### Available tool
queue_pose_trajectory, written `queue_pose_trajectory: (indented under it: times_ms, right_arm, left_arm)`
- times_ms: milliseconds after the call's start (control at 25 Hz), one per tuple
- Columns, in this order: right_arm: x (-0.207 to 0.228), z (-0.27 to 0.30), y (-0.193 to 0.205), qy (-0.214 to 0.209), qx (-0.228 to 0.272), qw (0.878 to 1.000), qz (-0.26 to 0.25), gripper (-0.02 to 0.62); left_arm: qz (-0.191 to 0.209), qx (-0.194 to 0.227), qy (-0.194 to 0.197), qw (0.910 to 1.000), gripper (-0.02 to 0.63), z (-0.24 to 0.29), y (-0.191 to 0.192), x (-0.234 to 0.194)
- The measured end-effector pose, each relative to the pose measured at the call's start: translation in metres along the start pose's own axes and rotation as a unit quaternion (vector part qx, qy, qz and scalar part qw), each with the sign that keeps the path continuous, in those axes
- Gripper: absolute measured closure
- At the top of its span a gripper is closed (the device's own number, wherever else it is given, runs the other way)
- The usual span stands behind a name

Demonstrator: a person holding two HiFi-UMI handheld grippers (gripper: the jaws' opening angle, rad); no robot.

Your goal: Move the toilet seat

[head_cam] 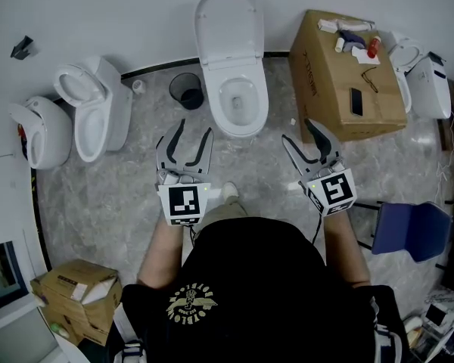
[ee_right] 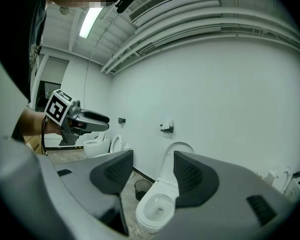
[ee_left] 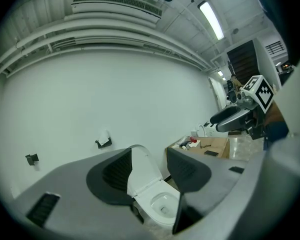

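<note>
closest in, the person's two hands hold the claws out level over the marbled floor (head_cam: 121,203). the left claw (head_cam: 194,127) is released, its jaws standing wide apart with only air between them; the right claw (head_cam: 296,130) is likewise released and grips nothing. neither touches the toilet.

just beyond the tips, between the two claws, stands the white toilet (head_cam: 240,127). the toilet seat (head_cam: 220,89) shows as a broad, smooth white ring lying flat round the bowl's opening, though whether this is the seat or the bare rim is hard to tell. it is an egg-shaped oval. its long axis runs from the hinge end at the wall straight out toward the person, and its rounded front points at the person. behind it the lid (head_cam: 228,21) is raised and leans back toward the white wall, its inner face turned outward.

a small dark bin (head_cam: 187,91) sits on the floor just beside the bowl on the left, and a cardboard box (head_cam: 325,82) stands near it on the right.
</note>
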State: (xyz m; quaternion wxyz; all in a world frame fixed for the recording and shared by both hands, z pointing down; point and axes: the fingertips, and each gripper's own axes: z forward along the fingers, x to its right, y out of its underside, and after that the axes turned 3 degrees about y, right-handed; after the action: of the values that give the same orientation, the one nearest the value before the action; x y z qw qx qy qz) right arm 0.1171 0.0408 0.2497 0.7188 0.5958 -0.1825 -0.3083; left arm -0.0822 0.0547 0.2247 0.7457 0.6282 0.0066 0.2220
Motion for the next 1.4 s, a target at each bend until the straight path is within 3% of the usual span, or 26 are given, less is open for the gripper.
queue_pose_trajectory:
  times_ms: [680,1080,1400]
  right_arm:
    - [-0.006,0.122,-0.037,-0.011,-0.001,1.0,-0.023,0.351]
    - [0.026,0.123,-0.001,0.032,-0.039,0.999,0.002,0.351]
    - [0.039,0.123,0.044,0.03,-0.075,0.996,0.024,0.351]
  left_arm:
    - [-0.002,0.019,0.001,0.9998,0.371,0.054,0.014,-0.097]
    - [-0.009,-0.017,0.014,0.9997,0.371,0.069,0.051,-0.112]
    - [-0.013,-0.044,0.016,0.9988,0.371,0.087,0.086,-0.104]
